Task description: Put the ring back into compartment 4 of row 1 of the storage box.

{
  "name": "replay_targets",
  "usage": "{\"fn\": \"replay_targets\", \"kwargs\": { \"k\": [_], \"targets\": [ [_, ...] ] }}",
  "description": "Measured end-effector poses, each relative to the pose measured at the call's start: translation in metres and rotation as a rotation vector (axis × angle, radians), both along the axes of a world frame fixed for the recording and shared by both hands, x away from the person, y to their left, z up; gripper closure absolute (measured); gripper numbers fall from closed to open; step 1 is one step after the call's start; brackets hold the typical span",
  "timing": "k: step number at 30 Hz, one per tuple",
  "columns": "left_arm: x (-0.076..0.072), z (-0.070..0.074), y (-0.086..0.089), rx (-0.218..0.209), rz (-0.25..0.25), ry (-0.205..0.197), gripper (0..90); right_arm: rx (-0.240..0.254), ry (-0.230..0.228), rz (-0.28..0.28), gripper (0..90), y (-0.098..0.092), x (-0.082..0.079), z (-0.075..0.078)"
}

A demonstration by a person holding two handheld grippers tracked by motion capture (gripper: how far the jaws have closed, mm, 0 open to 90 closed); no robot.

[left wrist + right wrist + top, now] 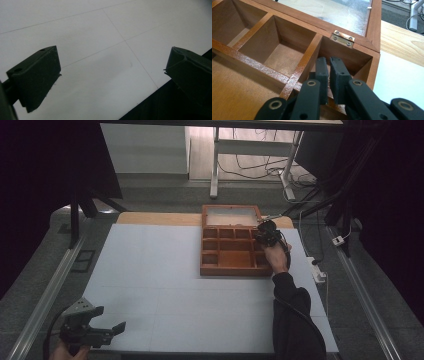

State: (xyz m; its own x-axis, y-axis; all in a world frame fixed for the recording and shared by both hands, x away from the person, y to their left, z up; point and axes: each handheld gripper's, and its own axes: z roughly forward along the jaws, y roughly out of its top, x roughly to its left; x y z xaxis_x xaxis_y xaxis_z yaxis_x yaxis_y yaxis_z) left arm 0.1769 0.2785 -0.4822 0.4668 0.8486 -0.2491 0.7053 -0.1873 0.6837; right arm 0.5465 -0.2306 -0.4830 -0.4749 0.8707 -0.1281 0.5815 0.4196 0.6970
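Note:
A brown wooden box [202, 255] with several open compartments stands at the back right of the white table top [160, 285]. Its glass-paned lid [231, 216] lies open behind it. My right gripper [265, 234] hangs over the box's back right corner. In the right gripper view its jaws [330, 62] are shut, nothing visible between them, and dip into the corner compartment just below the brass hinge [342, 38]. My left gripper [111, 318] rests low at the table's front left corner, open and empty; the left gripper view has its jaws [113, 62] wide apart above bare white surface.
Metal rails run along both sides of the table [45, 295]. A power strip [318, 270] and cables lie off the right edge. Desk legs and wires [250, 165] stand beyond the far edge. The dark front edge of the table [160, 100] is near the left gripper.

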Motion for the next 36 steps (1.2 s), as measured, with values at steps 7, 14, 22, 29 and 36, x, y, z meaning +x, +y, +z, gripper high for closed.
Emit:
{"fn": "replay_targets", "kwargs": {
  "k": [7, 14, 22, 29, 36],
  "targets": [
    [0.000, 0.000, 0.000, -0.003, 0.003, 0.000, 0.0, 0.027, 0.004, -0.002, 79.7, -0.002, -0.002, 0.004],
    [-0.001, 0.001, 0.001, -0.004, 0.011, 0.005, 0.0, 0.069, 0.005, 0.023, 67.6, 0.001, -0.010, 0.014],
    [-0.003, 0.003, 0.002, -0.031, 0.004, 0.002, 0.0, 0.099, 0.009, 0.027, 58.4, 0.000, -0.017, 0.019],
    [-0.004, 0.005, 0.003, -0.044, -0.014, -0.006, 0.0, 0.133, 0.016, 0.049, 48.0, 0.001, -0.027, 0.027],
    [-0.005, 0.005, 0.003, -0.044, -0.028, -0.013, 0.0, 0.175, 0.009, 0.102, 39.1, 0.007, -0.042, 0.039]
  ]
}}
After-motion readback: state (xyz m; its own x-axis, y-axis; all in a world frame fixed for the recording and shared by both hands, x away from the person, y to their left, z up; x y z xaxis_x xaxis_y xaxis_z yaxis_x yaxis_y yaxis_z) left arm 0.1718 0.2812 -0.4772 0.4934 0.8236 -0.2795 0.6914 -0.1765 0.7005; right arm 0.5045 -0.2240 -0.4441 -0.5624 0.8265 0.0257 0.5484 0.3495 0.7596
